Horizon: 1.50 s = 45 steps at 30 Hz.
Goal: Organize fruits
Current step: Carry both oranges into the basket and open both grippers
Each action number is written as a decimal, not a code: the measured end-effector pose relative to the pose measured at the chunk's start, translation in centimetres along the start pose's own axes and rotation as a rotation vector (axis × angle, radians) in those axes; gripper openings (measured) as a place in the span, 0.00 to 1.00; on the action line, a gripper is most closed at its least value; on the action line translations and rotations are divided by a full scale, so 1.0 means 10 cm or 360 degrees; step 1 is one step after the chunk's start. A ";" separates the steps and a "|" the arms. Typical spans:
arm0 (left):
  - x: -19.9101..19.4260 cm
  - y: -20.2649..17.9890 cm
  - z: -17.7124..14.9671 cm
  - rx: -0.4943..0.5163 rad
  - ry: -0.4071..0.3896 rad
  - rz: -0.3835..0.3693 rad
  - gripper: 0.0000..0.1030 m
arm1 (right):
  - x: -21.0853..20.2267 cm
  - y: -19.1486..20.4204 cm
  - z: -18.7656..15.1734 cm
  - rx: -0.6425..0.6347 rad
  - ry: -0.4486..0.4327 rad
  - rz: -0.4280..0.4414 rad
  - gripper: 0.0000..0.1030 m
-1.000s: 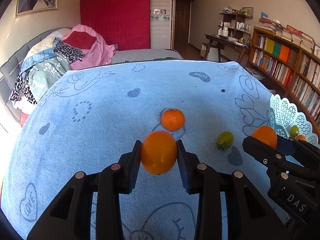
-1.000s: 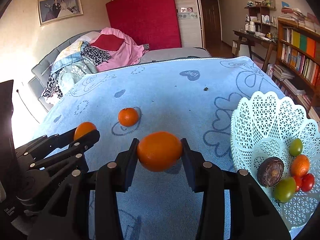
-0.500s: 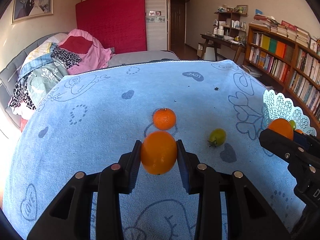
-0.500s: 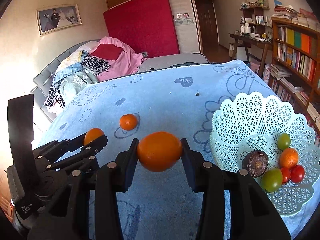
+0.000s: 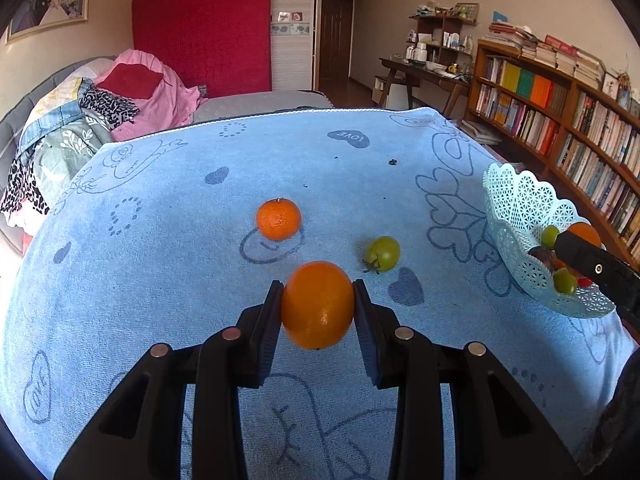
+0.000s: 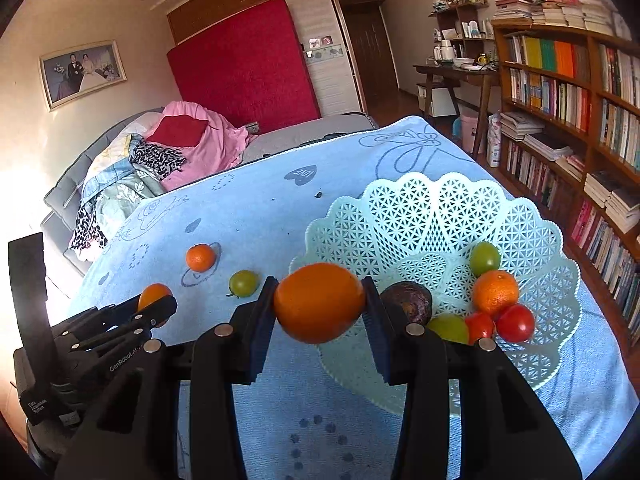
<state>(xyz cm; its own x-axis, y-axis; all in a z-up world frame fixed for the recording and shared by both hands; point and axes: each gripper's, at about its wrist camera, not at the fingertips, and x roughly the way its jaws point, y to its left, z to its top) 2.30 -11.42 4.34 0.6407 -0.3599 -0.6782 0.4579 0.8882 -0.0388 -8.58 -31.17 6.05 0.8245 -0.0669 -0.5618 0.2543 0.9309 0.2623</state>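
Black hand-held gripper [image 5: 317,312], silver screws, white lettering

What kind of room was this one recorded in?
Most likely a home bedroom that doubles as a study: a bed piled with clothes, a framed wedding photo on the wall, and full bookshelves beside a desk.

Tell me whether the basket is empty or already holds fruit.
Holds fruit: the basket contains a small orange, red tomatoes, green ones and a dark fruit.

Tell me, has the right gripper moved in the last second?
Yes. The right gripper, holding an orange, moved toward the basket, now reaching its near rim.
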 end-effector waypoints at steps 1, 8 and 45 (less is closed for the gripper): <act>0.00 -0.02 0.00 -0.0001 0.0005 -0.0012 0.34 | -0.02 -0.04 0.00 0.0007 -0.0006 -0.0012 0.42; -0.04 -0.19 0.04 0.0016 0.0015 -0.0072 0.34 | -0.09 -0.29 -0.03 0.0057 -0.0011 -0.0074 0.42; 0.14 -1.41 0.42 0.0290 -0.0048 -0.0452 0.36 | -0.06 -0.86 -0.05 0.0204 -0.0007 -0.0232 0.42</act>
<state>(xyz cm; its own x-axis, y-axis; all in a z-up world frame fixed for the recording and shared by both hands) -0.67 -25.69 7.05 0.4884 -0.5963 -0.6371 0.7216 0.6865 -0.0893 -11.54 -38.95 3.76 0.7764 -0.1995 -0.5978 0.4333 0.8578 0.2765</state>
